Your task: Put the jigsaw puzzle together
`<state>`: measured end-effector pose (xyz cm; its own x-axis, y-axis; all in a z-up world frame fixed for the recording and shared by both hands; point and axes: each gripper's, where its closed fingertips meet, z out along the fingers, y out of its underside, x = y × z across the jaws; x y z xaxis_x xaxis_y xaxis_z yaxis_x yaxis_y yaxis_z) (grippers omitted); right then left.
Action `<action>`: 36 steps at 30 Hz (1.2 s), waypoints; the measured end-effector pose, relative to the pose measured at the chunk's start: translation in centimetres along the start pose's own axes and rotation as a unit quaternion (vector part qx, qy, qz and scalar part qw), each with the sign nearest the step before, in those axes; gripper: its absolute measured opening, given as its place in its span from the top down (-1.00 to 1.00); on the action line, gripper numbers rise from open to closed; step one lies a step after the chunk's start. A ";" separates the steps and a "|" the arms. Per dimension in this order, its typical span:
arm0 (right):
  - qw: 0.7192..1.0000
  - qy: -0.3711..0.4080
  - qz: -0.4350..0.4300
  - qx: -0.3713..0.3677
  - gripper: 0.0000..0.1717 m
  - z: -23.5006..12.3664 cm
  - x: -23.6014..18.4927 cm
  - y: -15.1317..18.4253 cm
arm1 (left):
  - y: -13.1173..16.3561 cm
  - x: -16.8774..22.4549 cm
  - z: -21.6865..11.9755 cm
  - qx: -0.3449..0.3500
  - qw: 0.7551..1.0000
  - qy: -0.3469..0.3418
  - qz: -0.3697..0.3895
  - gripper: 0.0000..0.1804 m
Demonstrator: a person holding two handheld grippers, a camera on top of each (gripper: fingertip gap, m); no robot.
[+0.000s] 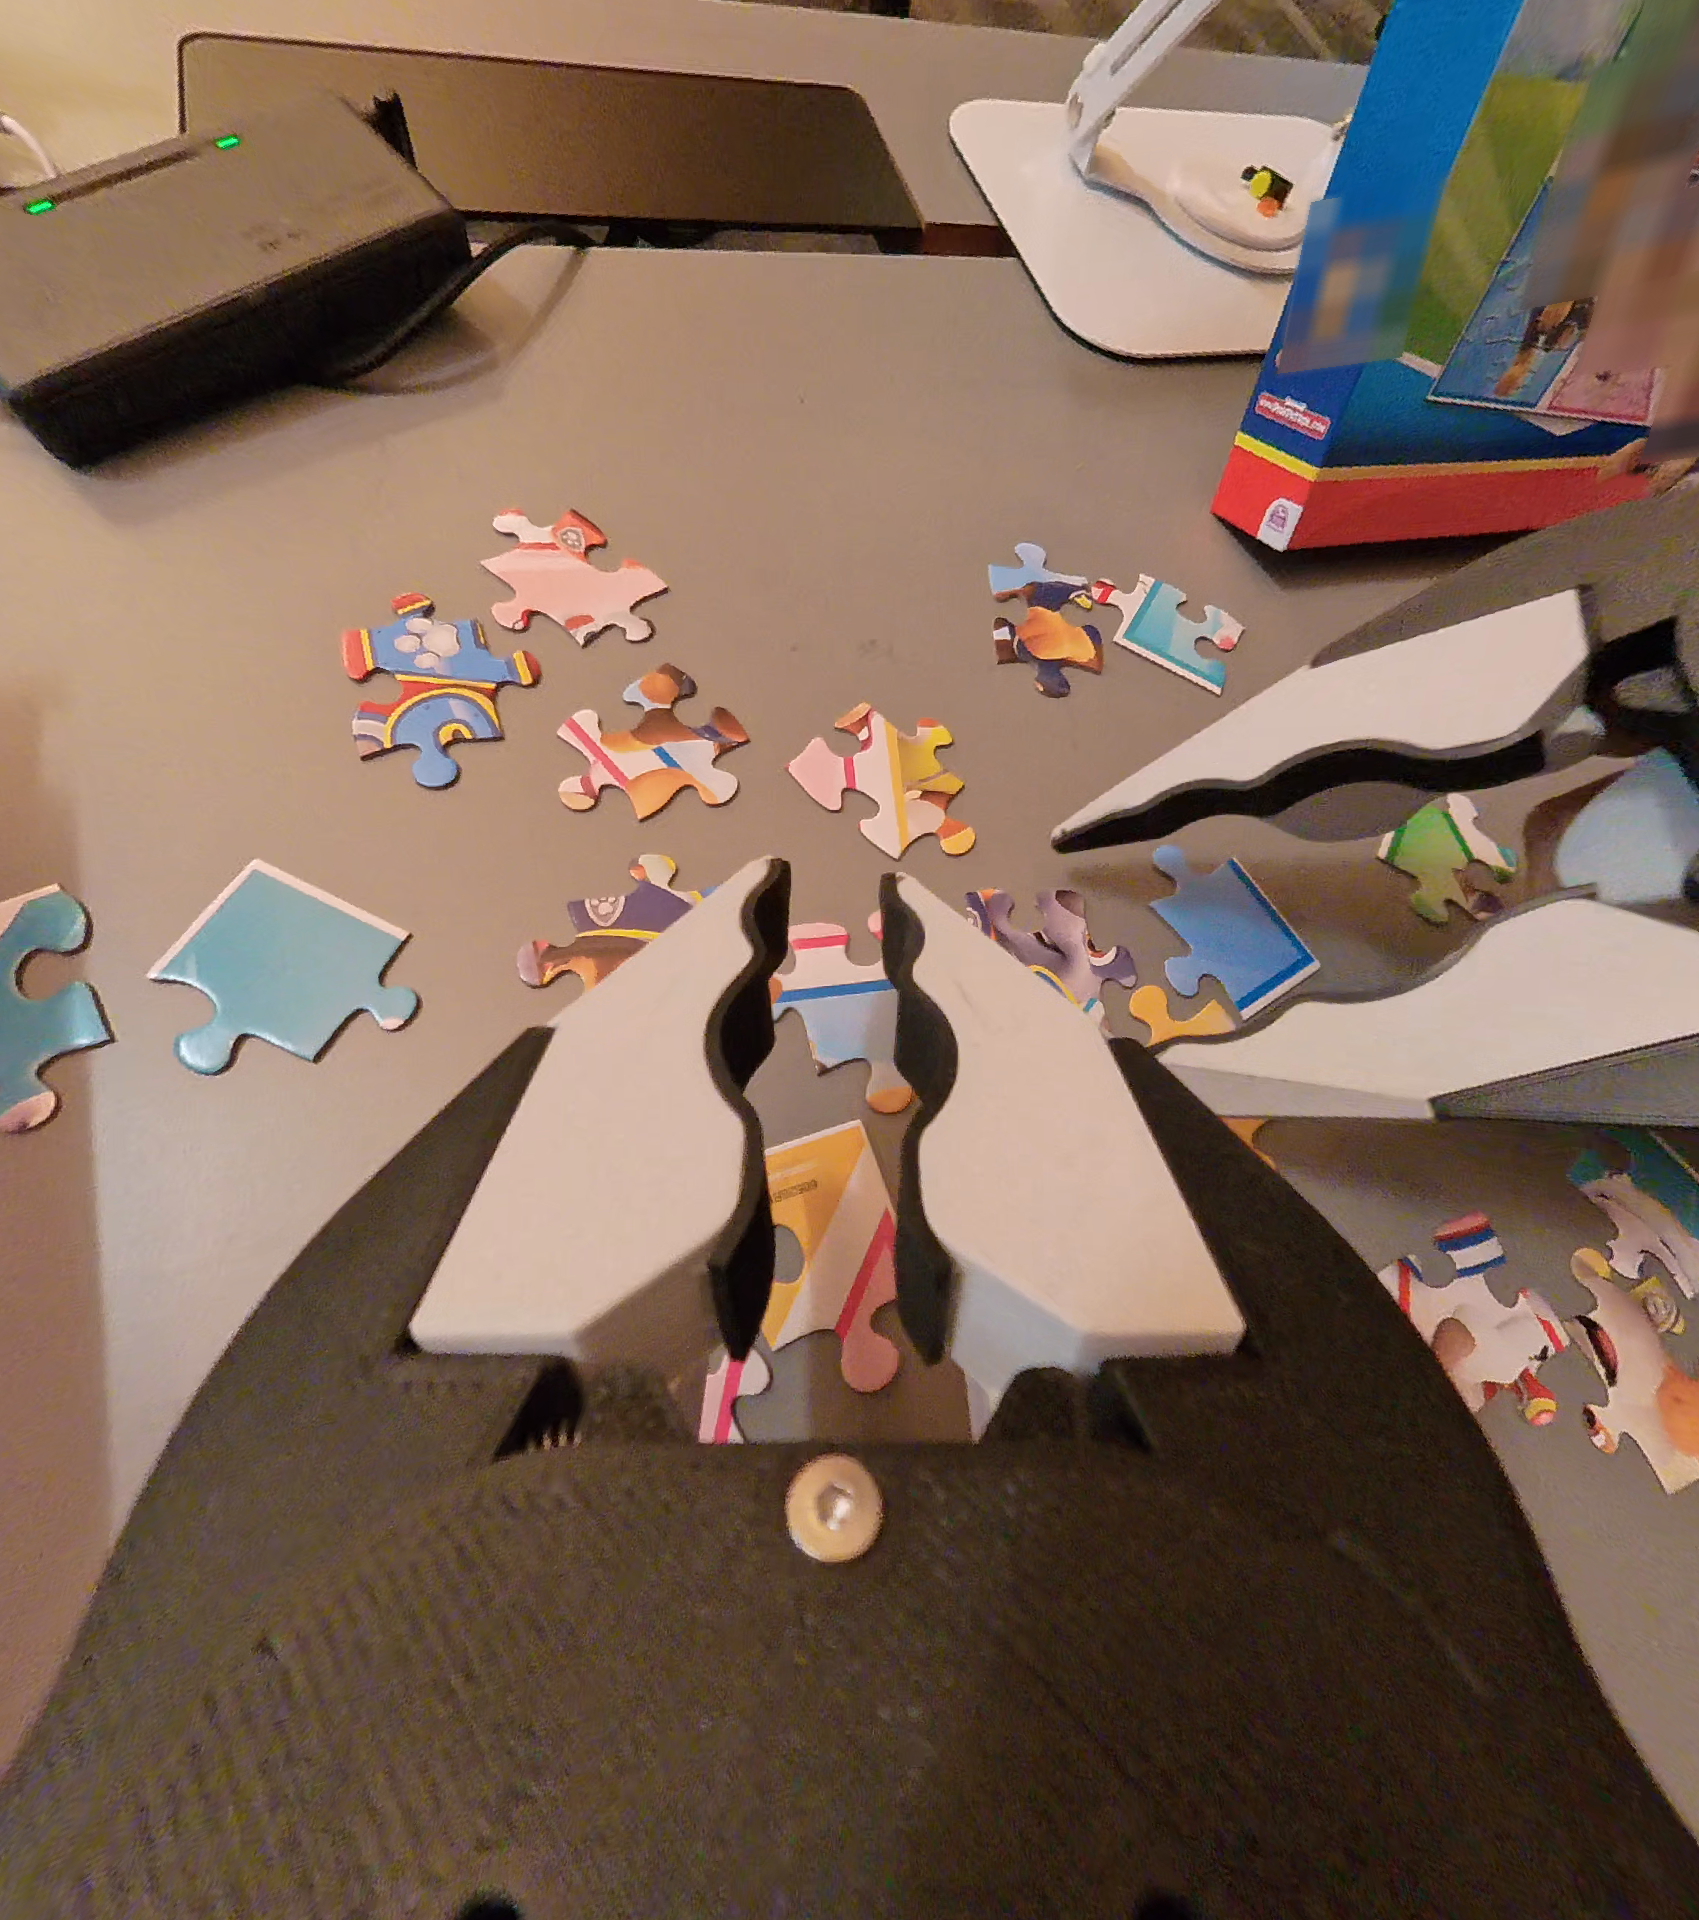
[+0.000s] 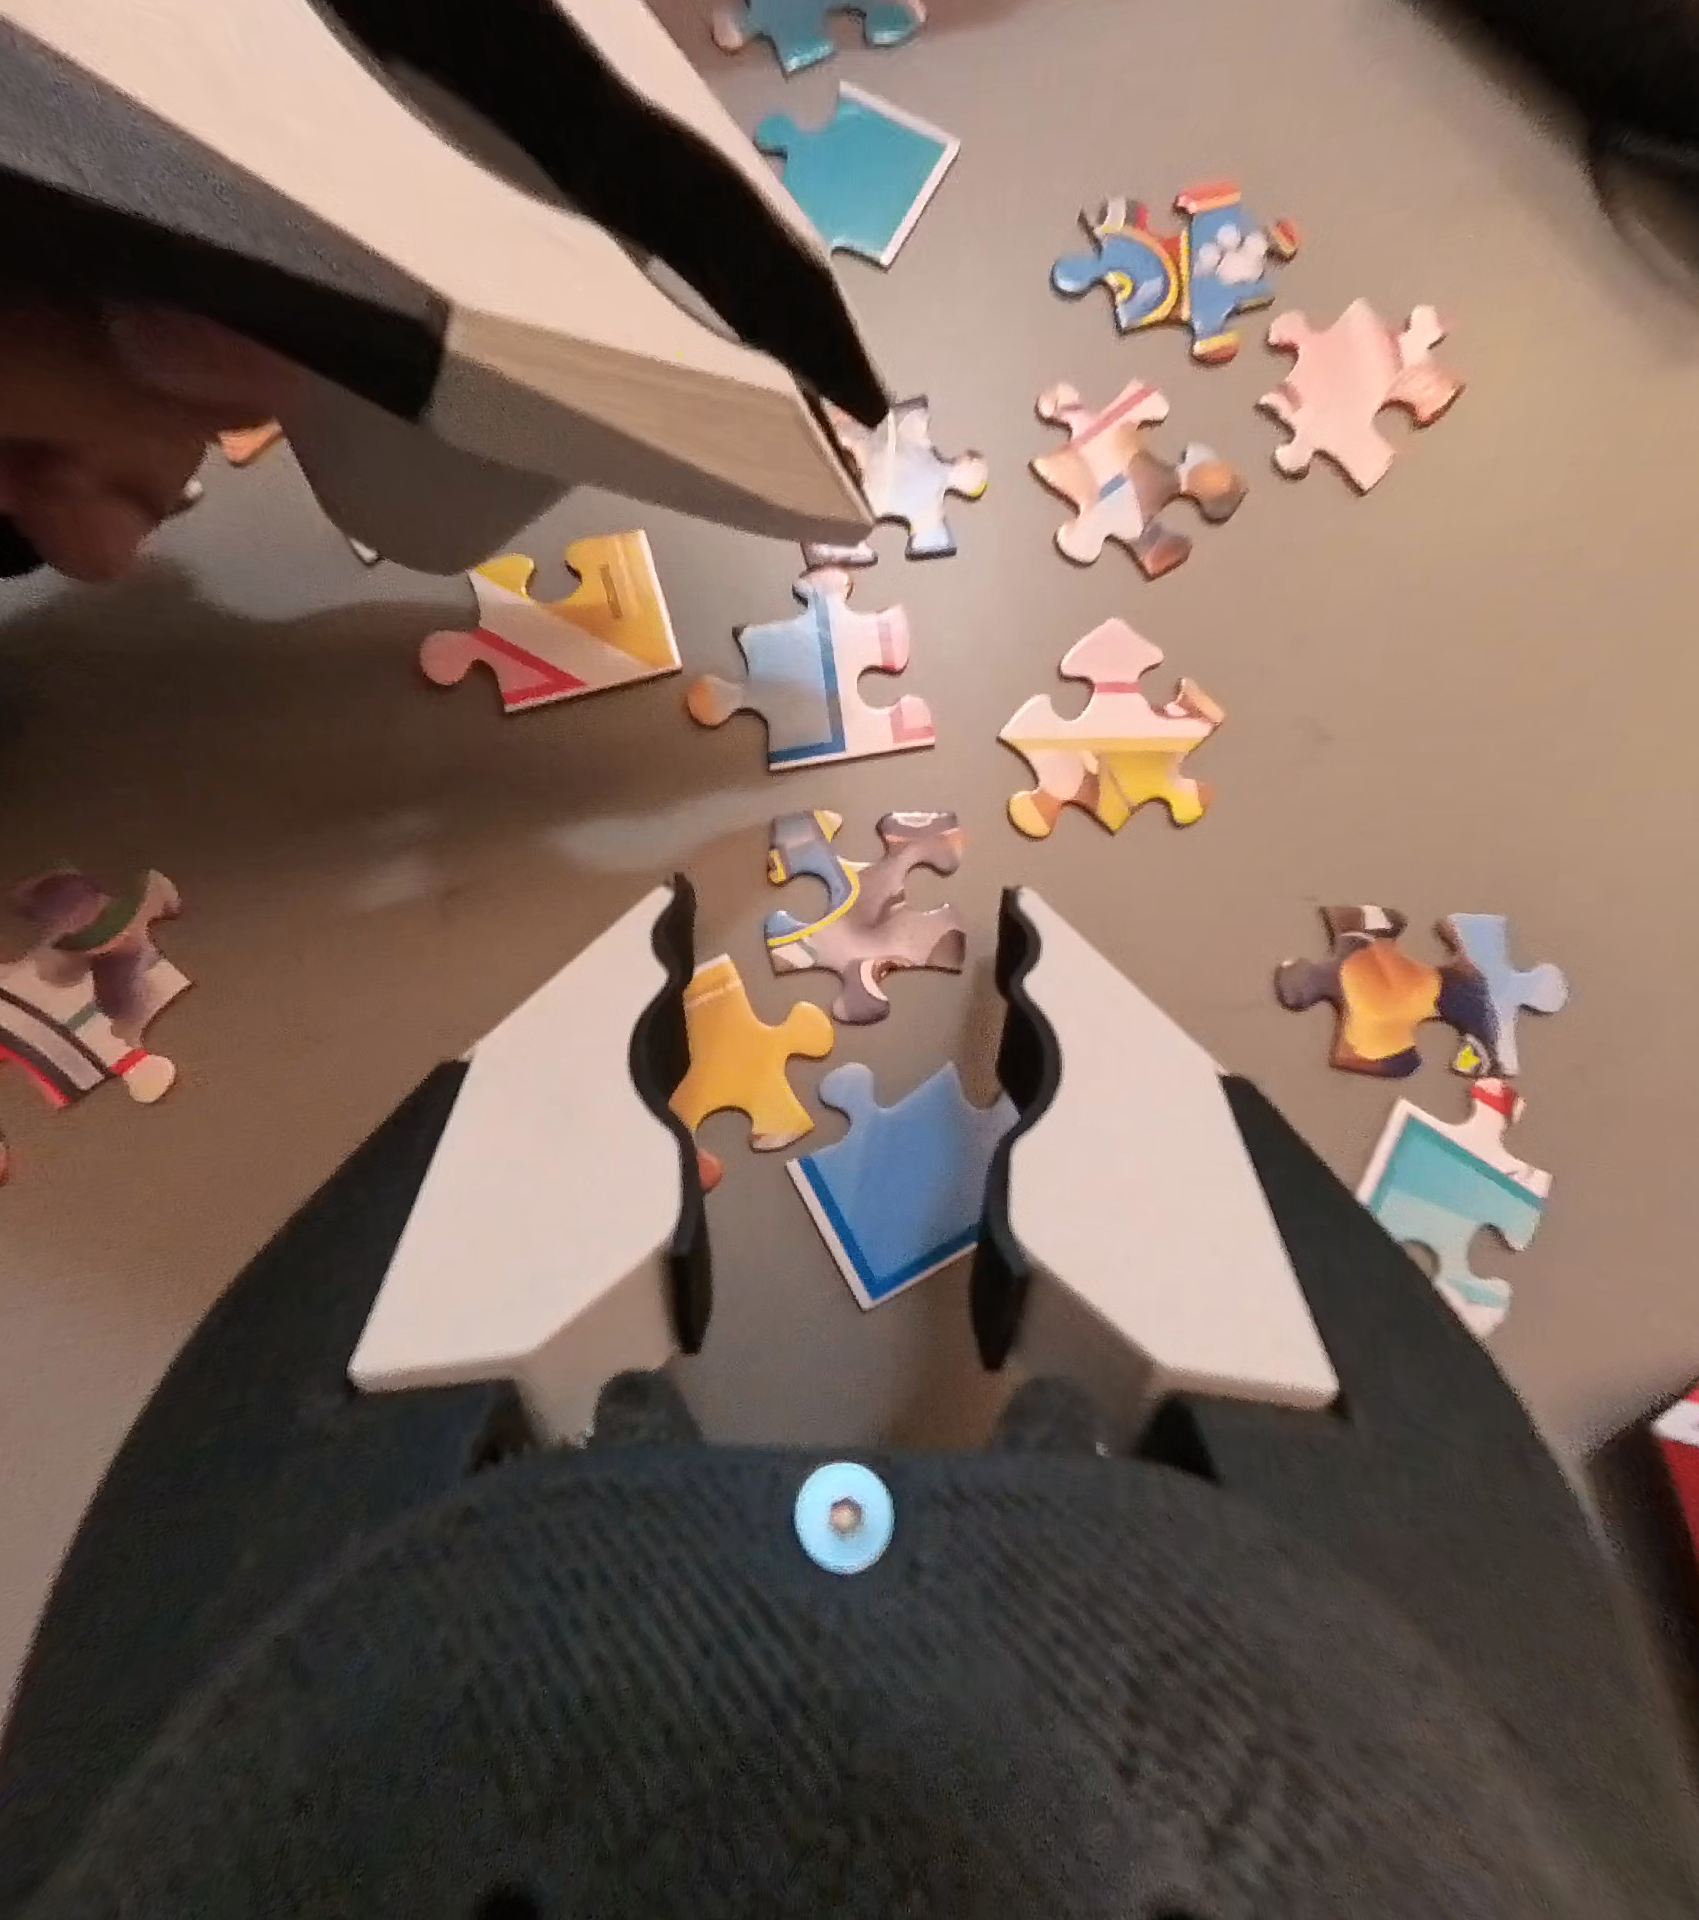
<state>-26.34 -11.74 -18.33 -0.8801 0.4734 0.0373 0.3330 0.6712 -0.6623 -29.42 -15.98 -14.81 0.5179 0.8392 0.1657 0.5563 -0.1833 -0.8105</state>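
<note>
Grey tabletop (image 1: 824, 436) lay strewn with cartoon jigsaw pieces, a puzzle box (image 1: 1447, 312) standing at its far right. Our left gripper (image 1: 834, 883) hung slightly parted and empty above a pale blue-striped piece (image 1: 840, 997). Our right gripper (image 2: 840, 904) gaped wide, holding nothing, over a greyish-purple piece (image 2: 876, 914), a yellow piece (image 2: 741, 1060) and a blue border piece (image 2: 897, 1184).

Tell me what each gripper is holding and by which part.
Nothing: the left gripper and the right gripper are both open above loose puzzle pieces lying flat on the table.
</note>
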 end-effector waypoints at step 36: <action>0.999 0.035 -0.013 -0.009 0.40 -0.2 1.4 0.5 | -0.1 1.6 0.2 0.007 0.996 0.072 -0.057 0.77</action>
<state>-27.32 -10.63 -18.41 -0.8628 0.4941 0.1070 0.3172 0.6939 -0.6465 -28.73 -14.50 -14.59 0.5401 0.7719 0.3354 0.6088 -0.0833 -0.7889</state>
